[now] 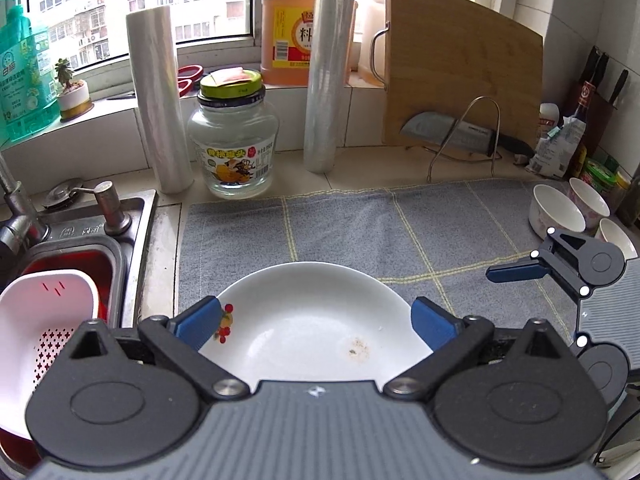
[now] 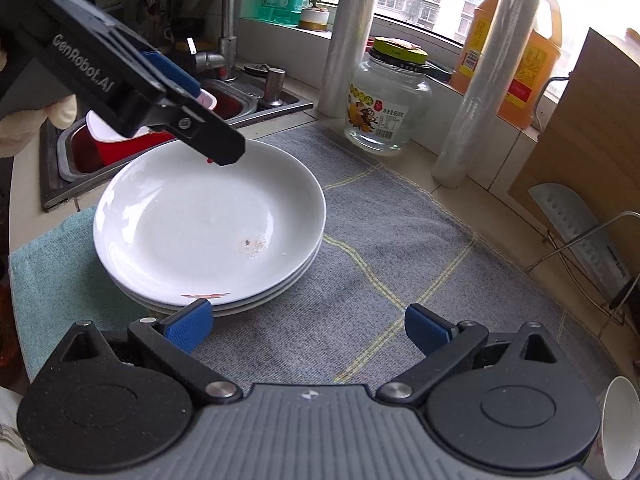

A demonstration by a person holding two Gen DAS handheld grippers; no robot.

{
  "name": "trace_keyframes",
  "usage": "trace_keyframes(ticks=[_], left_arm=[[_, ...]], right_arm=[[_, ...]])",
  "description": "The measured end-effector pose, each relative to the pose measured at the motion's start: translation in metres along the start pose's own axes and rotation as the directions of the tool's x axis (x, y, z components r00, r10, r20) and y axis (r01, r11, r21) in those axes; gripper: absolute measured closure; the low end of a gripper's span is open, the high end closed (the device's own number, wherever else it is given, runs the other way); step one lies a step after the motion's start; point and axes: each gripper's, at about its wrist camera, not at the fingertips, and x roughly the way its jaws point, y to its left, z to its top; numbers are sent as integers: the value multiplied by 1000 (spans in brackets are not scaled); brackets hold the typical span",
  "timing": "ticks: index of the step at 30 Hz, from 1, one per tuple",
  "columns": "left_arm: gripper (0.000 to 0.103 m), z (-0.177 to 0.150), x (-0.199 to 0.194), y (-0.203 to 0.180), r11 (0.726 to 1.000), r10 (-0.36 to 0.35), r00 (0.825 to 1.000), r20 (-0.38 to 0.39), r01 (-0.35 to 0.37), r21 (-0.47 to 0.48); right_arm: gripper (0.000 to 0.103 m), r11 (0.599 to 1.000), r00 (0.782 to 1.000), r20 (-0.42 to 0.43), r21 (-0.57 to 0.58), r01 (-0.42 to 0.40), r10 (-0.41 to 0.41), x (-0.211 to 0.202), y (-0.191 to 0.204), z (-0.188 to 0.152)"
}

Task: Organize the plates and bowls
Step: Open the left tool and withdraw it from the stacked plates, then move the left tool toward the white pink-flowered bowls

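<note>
Your left gripper (image 1: 316,322) hung released over top plate (image 2: 208,216) of stack on gray towel (image 2: 400,280); your right gripper (image 2: 308,326) gaped empty beside stack.

A home kitchen by a window.
A steel sink (image 1: 132,216) with a tap (image 2: 226,20), a wooden cutting board (image 1: 460,76), a cleaver (image 1: 448,130), a knife block (image 1: 600,92) and stacked plates (image 2: 208,216) crowd the tiled bench (image 1: 360,168).
</note>
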Motion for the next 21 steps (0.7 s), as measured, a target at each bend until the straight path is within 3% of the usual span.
trace_keyframes(ticks=[11, 13, 18, 21], left_arm=[[2, -14, -6, -41, 999, 37, 993, 112, -33, -36], [2, -13, -2, -53, 1000, 13, 993, 115, -13, -4], [2, -10, 13, -82, 990, -133, 986, 96, 127, 66], [2, -8, 22, -102, 983, -170, 982, 79, 162, 88]], right_arm=[[0, 960, 980, -31, 194, 201, -199, -15, -37, -23], [0, 941, 972, -51, 240, 237, -231, -20, -43, -29], [0, 886, 943, -112, 322, 334, -315, -42, -60, -54], [0, 865, 928, -136, 336, 373, -347, -59, -71, -71]])
